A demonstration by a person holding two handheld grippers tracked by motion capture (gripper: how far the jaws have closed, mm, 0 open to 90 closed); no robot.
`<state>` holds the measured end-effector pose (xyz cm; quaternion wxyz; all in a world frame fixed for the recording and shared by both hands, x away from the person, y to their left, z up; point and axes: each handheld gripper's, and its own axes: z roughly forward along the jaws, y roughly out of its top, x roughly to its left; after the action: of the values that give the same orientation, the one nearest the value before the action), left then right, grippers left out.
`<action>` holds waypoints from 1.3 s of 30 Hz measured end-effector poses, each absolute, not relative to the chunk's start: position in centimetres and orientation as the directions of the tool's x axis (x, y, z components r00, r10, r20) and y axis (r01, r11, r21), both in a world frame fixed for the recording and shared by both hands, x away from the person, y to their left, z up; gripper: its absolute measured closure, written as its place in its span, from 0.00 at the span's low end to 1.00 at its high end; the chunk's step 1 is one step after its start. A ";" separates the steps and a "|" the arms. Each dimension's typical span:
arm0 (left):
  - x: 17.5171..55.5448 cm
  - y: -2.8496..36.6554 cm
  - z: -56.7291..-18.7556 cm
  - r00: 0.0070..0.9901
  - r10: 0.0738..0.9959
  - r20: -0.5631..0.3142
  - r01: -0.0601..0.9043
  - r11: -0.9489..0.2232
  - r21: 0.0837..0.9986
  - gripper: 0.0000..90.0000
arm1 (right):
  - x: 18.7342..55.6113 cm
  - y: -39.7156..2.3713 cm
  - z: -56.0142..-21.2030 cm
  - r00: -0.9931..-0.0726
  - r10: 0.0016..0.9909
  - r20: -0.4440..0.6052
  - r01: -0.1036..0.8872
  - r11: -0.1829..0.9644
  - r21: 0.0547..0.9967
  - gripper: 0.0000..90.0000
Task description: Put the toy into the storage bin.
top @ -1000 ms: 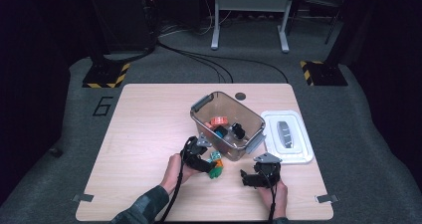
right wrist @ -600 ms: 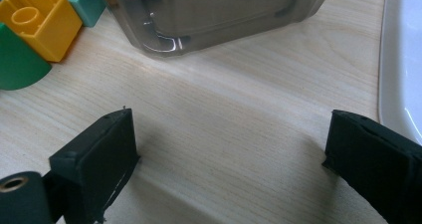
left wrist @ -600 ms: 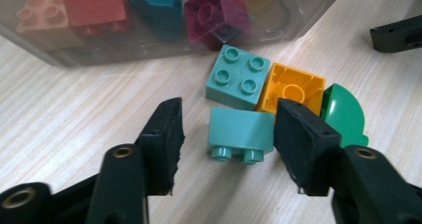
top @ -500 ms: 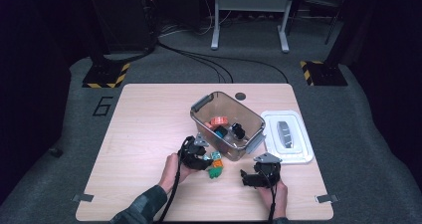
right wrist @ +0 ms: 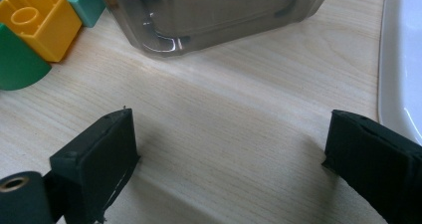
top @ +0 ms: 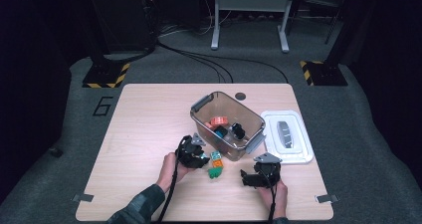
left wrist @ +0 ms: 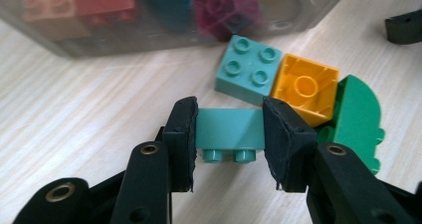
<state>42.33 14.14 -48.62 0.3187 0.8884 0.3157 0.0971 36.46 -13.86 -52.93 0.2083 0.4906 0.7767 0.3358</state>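
Currently the left gripper (left wrist: 229,134) jaws, just closing, clamp a small teal plastic brick (left wrist: 230,129); right gripper (right wrist: 229,149) jaws stand apart (idle). Three loose bricks (top: 215,163) remain outside the clear plastic bin (top: 226,120).

My two grippers (top: 193,153) (top: 260,172) are black, each with a grey three-cornered plate on top. Brass screws sit in the black jaws. Black cables trail back. My sleeve (top: 142,206) is dark green.

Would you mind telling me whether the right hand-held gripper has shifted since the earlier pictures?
No. The right hand-held gripper sits at the same spot, near the white lid's front corner, jaws open.
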 end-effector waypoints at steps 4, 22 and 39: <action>42.6 15.0 -47.8 0.771 0.636 -0.024 0.500 -0.582 0.642 0.66 | 36.5 -13.9 -52.9 -0.430 0.903 0.004 0.622 0.293 0.726 0.06; 44.5 18.7 -43.6 0.731 0.683 0.000 0.501 -0.537 0.679 0.66 | 36.5 -13.9 -52.9 -0.432 0.902 0.005 0.621 0.294 0.726 0.06; 45.8 20.3 -39.5 0.701 0.712 0.030 0.480 -0.503 0.718 0.66 | 36.5 -13.9 -52.9 -0.433 0.902 0.005 0.622 0.294 0.726 0.06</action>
<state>45.81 20.27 -39.55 0.3547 0.8514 0.3501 0.1634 36.47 -13.87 -52.93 0.2083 0.4901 0.7769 0.3358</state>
